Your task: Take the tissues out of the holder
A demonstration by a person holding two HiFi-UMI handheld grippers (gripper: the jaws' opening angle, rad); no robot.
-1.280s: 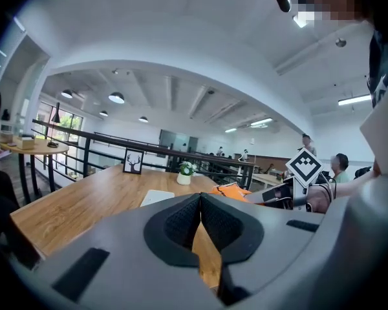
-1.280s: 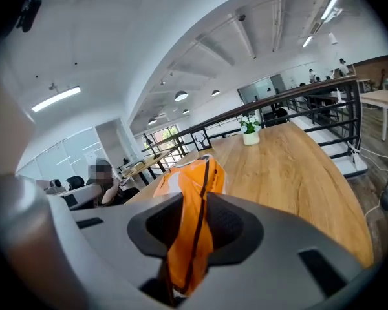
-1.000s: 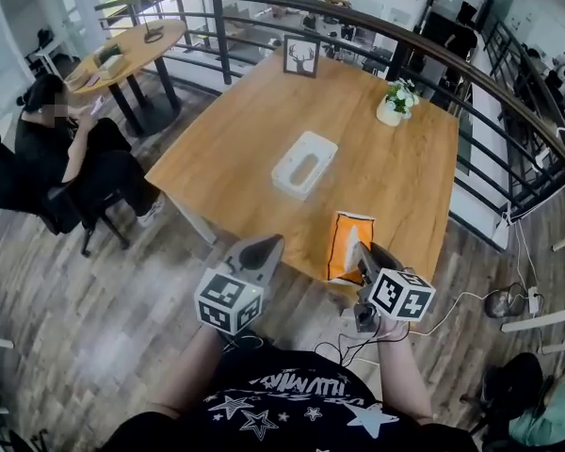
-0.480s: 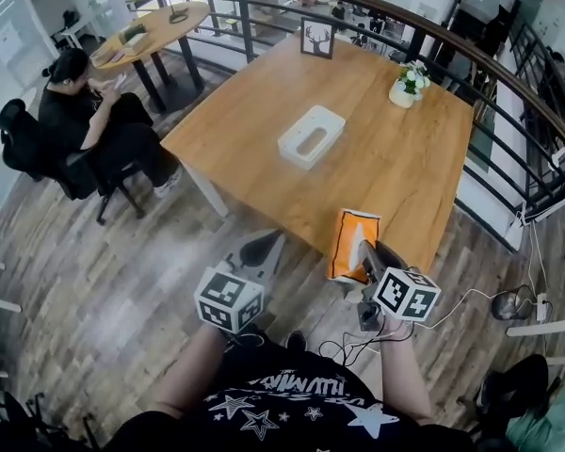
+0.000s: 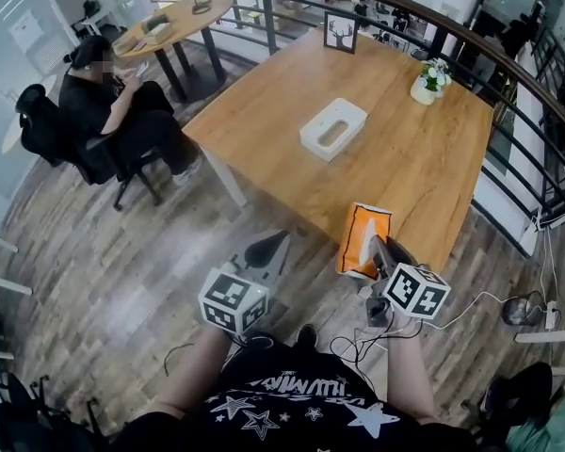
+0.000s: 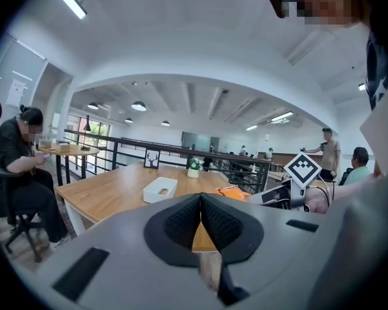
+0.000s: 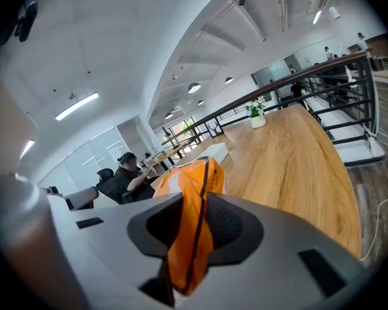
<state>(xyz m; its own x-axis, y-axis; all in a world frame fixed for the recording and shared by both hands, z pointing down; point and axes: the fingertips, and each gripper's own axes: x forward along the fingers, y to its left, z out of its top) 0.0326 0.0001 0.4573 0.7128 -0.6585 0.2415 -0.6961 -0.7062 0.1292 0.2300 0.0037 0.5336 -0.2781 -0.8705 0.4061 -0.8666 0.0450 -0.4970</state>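
The orange tissue pack (image 5: 361, 238) is clamped in the right hand-held gripper (image 5: 377, 245); the left hand-held gripper (image 5: 271, 245) is clenched, empty.

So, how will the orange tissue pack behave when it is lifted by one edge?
Probably soft and floppy: the orange tissue pack creases where the right hand-held gripper pinches it. Likely light, since that one pinch seems to carry it whole.

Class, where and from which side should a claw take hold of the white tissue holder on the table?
Probably from above, across its two long walls: the tissue holder lies flat on the table, low and oblong, with nothing close beside it. Its top slot offers another edge.
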